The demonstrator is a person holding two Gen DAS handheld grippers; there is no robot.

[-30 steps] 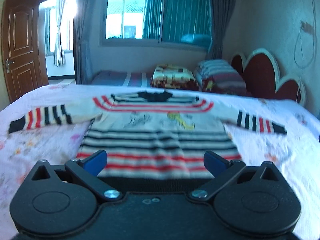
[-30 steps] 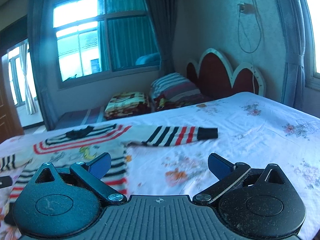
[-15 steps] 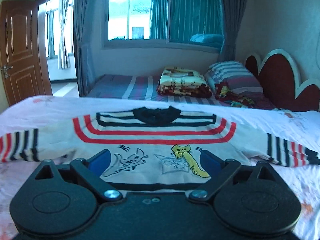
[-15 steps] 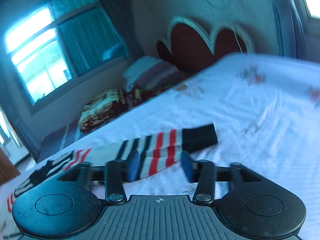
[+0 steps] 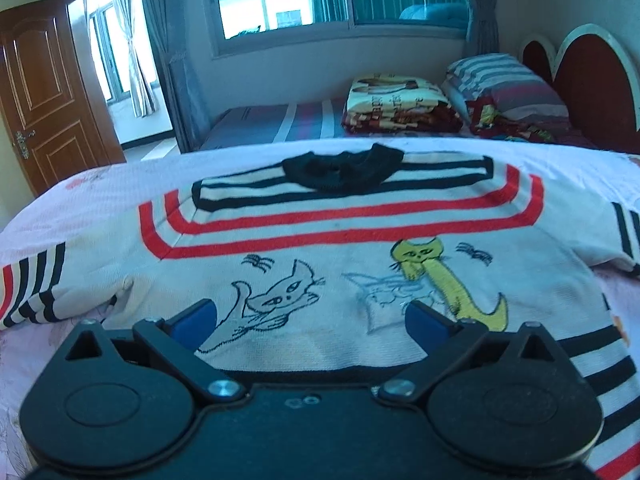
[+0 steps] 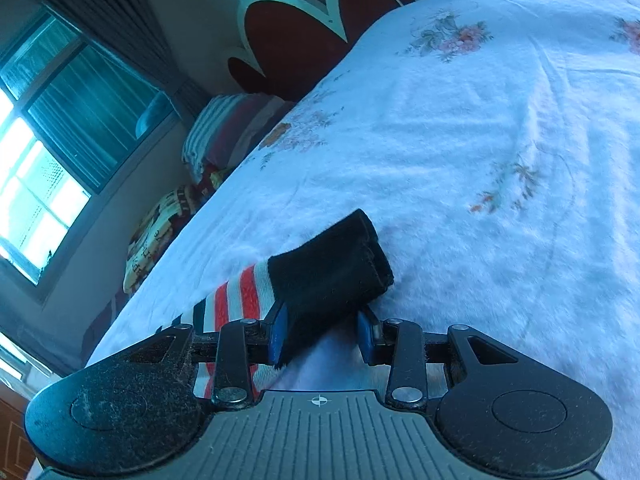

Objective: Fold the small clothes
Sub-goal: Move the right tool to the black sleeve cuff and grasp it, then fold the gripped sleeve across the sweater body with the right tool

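Right tongs (image 6: 320, 334) had just been closing, with the black cuff (image 6: 332, 264) of the sweater's sleeve between their blue pads; the left pad lay against the cloth, but a gap showed beside the right pad, so a firm pinch could not be confirmed; left tongs (image 5: 312, 320) stood released, hovering low over the chest of the striped sweater (image 5: 344, 240), which lay spread face-up on the bed (image 6: 460, 140), collar (image 5: 344, 168) toward the far edge and both sleeves stretched outward; the step in hand seemed to be the first fold, taking the right sleeve; the next move likely called for a secure nip on the cuff, then carrying it across the cat pictures while the left tongs pinned the body; open sheet lay all round the cuff, and the folded blanket (image 5: 396, 100) and pillow (image 5: 508, 84) sat well apart beyond the bed's far edge.
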